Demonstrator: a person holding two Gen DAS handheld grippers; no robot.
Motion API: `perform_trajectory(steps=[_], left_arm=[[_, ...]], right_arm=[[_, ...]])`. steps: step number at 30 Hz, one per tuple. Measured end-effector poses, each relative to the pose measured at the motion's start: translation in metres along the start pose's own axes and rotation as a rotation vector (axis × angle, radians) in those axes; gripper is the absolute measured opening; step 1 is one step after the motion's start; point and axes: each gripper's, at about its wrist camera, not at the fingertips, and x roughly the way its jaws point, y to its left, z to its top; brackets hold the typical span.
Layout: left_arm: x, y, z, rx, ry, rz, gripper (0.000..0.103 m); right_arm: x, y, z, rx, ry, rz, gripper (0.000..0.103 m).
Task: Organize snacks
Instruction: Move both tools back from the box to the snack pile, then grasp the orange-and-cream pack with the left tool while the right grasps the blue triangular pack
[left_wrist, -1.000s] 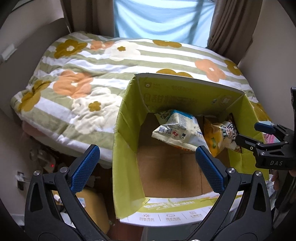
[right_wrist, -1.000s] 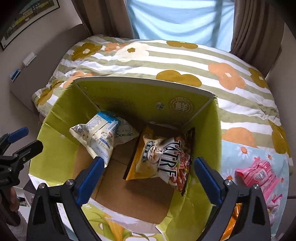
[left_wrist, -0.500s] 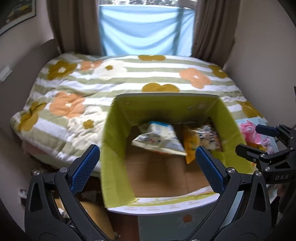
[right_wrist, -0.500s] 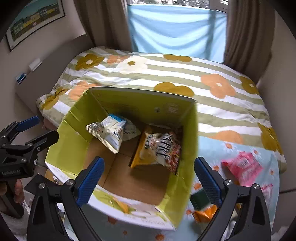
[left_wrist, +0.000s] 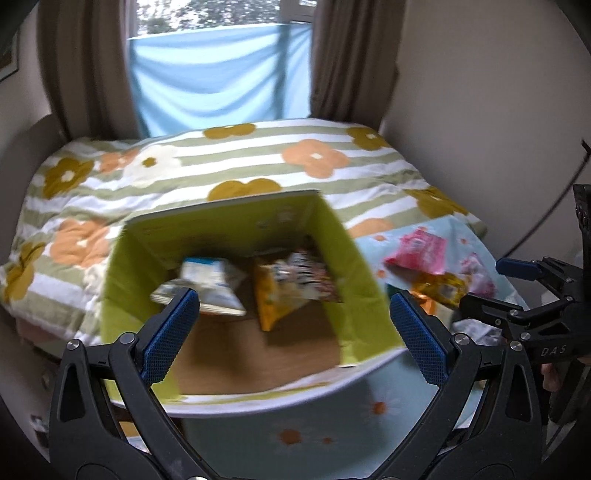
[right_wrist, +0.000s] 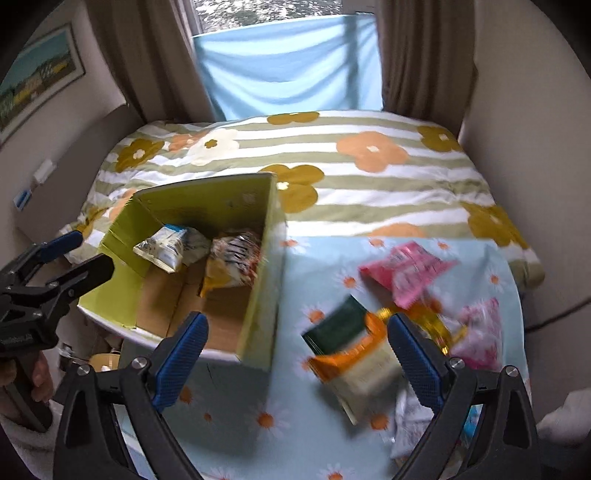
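Leftmost, my left gripper (left_wrist: 291, 319) hangs spread wide with nothing between its fingers, over the near edge of the green cardboard box (right_wrist: 258, 280). That box stands at the left end of the light blue daisy cloth (right_wrist: 291, 406) and holds a white and blue bag (right_wrist: 168, 247) beside a yellow striped bag (right_wrist: 232, 264). Right of the box, loose on the cloth, lie an orange and green packet (right_wrist: 351, 350) and a pink packet (right_wrist: 406, 269). My right gripper (right_wrist: 295, 358) gapes wide above the orange one, holding nothing.
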Motion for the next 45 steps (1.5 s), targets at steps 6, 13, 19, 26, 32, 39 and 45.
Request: perform_trajectory(steps=[6, 13, 19, 26, 32, 39, 45], left_arm=[[0.007, -0.065, -0.006, 0.008, 0.017, -0.055, 0.102], [0.036, -0.138, -0.018, 0.057, 0.067, -0.093, 0.102], [0.074, -0.182, -0.032, 0.104, 0.134, -0.093, 0.102], [0.118, -0.200, -0.053, 0.152, 0.214, -0.095, 0.102], [0.153, -0.208, -0.064, 0.208, 0.270, -0.123, 0.102], [0.186, -0.210, -0.075, 0.287, 0.323, -0.150, 0.096], [0.202, -0.211, -0.076, 0.318, 0.354, -0.173, 0.081]], right_arm=[[-0.021, -0.054, -0.031, 0.051, 0.013, -0.053, 0.097], [-0.029, -0.111, -0.064, 0.056, 0.019, -0.068, 0.097], [-0.013, -0.149, -0.088, 0.056, 0.051, -0.020, 0.097], [0.016, -0.172, -0.111, 0.096, 0.095, 0.036, 0.097], [0.038, -0.184, -0.122, 0.178, 0.110, 0.015, 0.097], [0.059, -0.186, -0.121, 0.231, 0.124, 0.004, 0.097], [0.072, -0.182, -0.121, 0.234, 0.131, 0.008, 0.097]])
